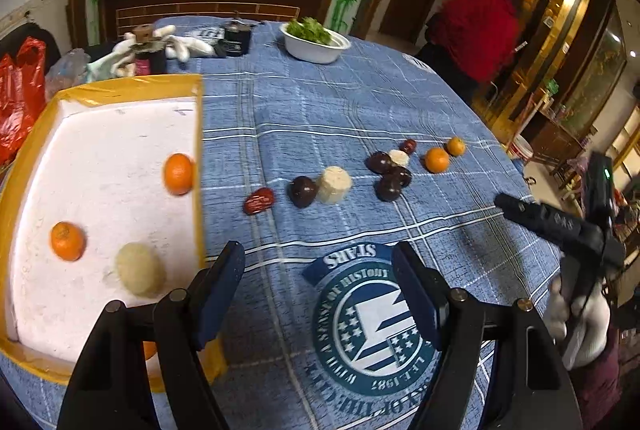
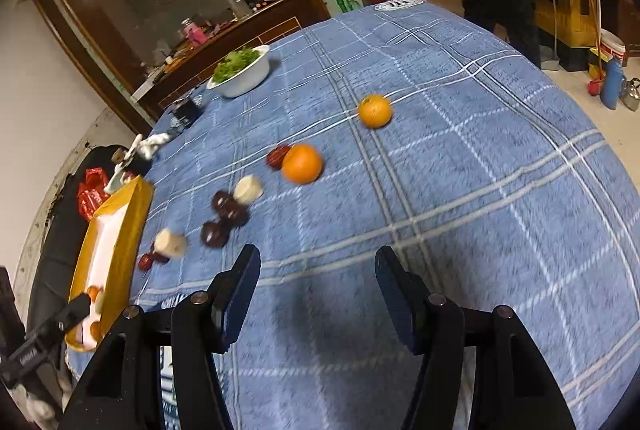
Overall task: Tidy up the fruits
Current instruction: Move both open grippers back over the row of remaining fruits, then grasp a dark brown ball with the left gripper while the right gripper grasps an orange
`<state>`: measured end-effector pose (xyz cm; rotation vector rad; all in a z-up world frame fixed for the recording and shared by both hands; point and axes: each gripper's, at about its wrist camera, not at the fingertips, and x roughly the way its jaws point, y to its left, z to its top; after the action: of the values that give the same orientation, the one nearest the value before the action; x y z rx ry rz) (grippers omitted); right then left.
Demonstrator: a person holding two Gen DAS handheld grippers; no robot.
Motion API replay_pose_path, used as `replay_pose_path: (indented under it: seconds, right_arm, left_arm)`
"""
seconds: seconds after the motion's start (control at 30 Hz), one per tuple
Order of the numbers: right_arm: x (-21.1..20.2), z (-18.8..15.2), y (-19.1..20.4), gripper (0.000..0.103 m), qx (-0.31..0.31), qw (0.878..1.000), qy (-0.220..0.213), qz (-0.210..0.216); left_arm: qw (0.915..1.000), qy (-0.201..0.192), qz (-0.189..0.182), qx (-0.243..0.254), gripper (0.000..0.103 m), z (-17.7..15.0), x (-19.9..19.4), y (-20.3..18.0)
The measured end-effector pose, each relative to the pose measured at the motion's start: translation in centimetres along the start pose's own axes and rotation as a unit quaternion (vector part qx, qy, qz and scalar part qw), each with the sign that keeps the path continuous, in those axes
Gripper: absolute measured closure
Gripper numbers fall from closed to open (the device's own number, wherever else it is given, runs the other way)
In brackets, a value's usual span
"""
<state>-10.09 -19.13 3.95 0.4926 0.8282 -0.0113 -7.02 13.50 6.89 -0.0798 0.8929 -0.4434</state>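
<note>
A white foam box (image 1: 120, 149) with yellow-taped rims lies at the left of the blue checked tablecloth (image 1: 320, 109). Inside it are two oranges (image 1: 178, 173) (image 1: 67, 240) and a pale round fruit (image 1: 140, 274). Loose on the cloth lie a red date (image 1: 259, 200), dark chestnuts (image 1: 389, 175), a pale chunk (image 1: 334, 185) and two oranges (image 1: 437, 160) (image 1: 456, 146). My left gripper (image 1: 318, 290) hovers open beside the box's right wall, holding nothing. My right gripper (image 2: 318, 294) is open and empty above bare cloth, short of the nearer orange (image 2: 302, 163) and the farther orange (image 2: 374, 111).
A white bowl of greens (image 1: 314, 43) stands at the table's far side, with a dark jar (image 1: 237, 39) and white gloves (image 1: 176, 45) near it. A red bag (image 1: 18, 97) lies left of the box. A person in red (image 1: 476, 29) stands beyond the table.
</note>
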Motion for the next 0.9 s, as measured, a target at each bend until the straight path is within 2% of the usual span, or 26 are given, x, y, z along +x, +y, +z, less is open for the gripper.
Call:
replay_pose_path:
  seconds: [0.23,0.43,0.47,0.57,0.7,0.73,0.8,0.83,0.87,0.9]
  right_arm:
    - [5.1,4.2,0.3,0.039,-0.013,1.000,0.021,0.006]
    - [9.1,5.9,1.5,0.039,-0.036,0.999,0.035,-0.003]
    - [9.5,6.0,1.5,0.039,-0.038,0.999,0.036,-0.005]
    - [10.2,6.2,1.5,0.039,-0.046,0.998,0.036,-0.008]
    - [10.5,6.3,1.7,0.042,-0.057,0.998,0.030,-0.011]
    - [10.6,6.3,1.7,0.048,-0.058,0.998,0.030,-0.012]
    - [10.6,6.2,1.7,0.054,-0.062,0.998,0.026,-0.012]
    - [10.6,6.2,1.7,0.060,-0.060,0.998,0.028,-0.004]
    - [10.7,6.2,1.8,0.064,-0.059,0.998,0.031,0.005]
    - [10.7,6.1,1.9,0.064,-0.060,0.998,0.031,0.005]
  left_arm:
    - [0.9992,0.011,-0.007,0.038,0.028,1.3,2.7,-2.7]
    - [0.9951,0.026,-0.024,0.092,0.045,3.5,7.1,-6.0]
    - [0.9943,0.030,-0.023,0.100,0.051,3.7,7.8,-6.5]
    - [0.9884,0.048,-0.024,0.142,0.055,4.3,10.7,-8.6]
    - [0.9799,0.067,0.000,0.188,0.056,4.3,13.8,-10.6]
    - [0.9785,0.063,0.014,0.196,0.056,4.3,14.2,-10.9]
    - [0.9764,0.061,0.031,0.205,0.056,4.2,14.6,-10.9]
    - [0.9764,0.059,0.038,0.204,0.060,4.1,14.8,-10.7]
    - [0.9759,0.055,0.053,0.204,0.073,4.1,14.9,-10.5]
    - [0.9750,0.051,0.064,0.207,0.076,4.1,14.8,-10.4]
